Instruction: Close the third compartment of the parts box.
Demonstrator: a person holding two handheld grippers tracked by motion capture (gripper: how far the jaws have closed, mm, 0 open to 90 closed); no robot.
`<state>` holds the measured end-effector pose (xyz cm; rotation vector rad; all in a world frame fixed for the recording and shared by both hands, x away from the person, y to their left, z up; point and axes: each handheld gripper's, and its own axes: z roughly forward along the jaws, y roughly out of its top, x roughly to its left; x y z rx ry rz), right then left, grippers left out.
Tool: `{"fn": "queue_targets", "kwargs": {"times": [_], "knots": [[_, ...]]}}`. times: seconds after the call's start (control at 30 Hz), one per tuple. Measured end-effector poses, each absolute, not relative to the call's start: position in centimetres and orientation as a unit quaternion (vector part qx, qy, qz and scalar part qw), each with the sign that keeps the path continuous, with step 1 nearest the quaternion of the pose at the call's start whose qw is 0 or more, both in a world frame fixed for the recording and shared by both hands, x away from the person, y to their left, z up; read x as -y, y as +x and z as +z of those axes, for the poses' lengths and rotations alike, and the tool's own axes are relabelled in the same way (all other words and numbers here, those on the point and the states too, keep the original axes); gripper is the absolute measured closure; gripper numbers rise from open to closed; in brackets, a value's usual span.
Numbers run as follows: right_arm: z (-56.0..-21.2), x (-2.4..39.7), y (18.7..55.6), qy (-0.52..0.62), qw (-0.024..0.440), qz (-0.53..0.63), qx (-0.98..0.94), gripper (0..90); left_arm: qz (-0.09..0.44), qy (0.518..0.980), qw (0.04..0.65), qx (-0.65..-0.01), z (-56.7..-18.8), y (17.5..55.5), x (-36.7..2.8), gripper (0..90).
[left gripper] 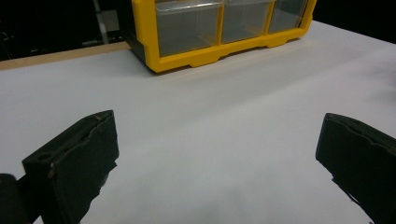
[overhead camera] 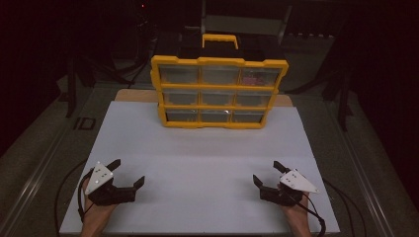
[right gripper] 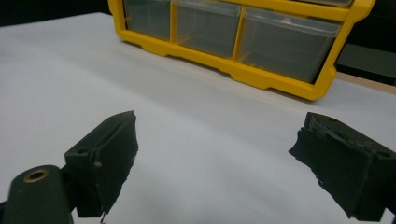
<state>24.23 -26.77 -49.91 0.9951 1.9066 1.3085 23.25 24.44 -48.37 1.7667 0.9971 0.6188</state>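
The left gripper (overhead camera: pixel 129 172) rested low over the near left part of the white table (overhead camera: pixel 197 148), its jaws spread wide with nothing between them, held by a hand (overhead camera: pixel 96 217) that came in from the bottom edge. The right gripper (overhead camera: pixel 267 172) sat over the near right part, well apart from the left one, its jaws likewise wide and empty. The yellow organizer case (overhead camera: pixel 217 91) stood upright at the far middle of the table, well apart from both grippers, its clear drawers facing the person in three rows of three and its handle (overhead camera: pixel 220 39) on top. One upper right drawer held something pinkish, too dim to tell
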Motion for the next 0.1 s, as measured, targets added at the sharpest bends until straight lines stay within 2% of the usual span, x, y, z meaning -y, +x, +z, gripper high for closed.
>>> {"fn": "queue_targets", "kwargs": {"times": [0.1], "knots": [[-49.95,26.85,24.33,0.376,0.305,0.496,-0.721,11.4,0.257,0.727,0.482,-0.416,-48.56,23.35,-24.55,0.3]]}}
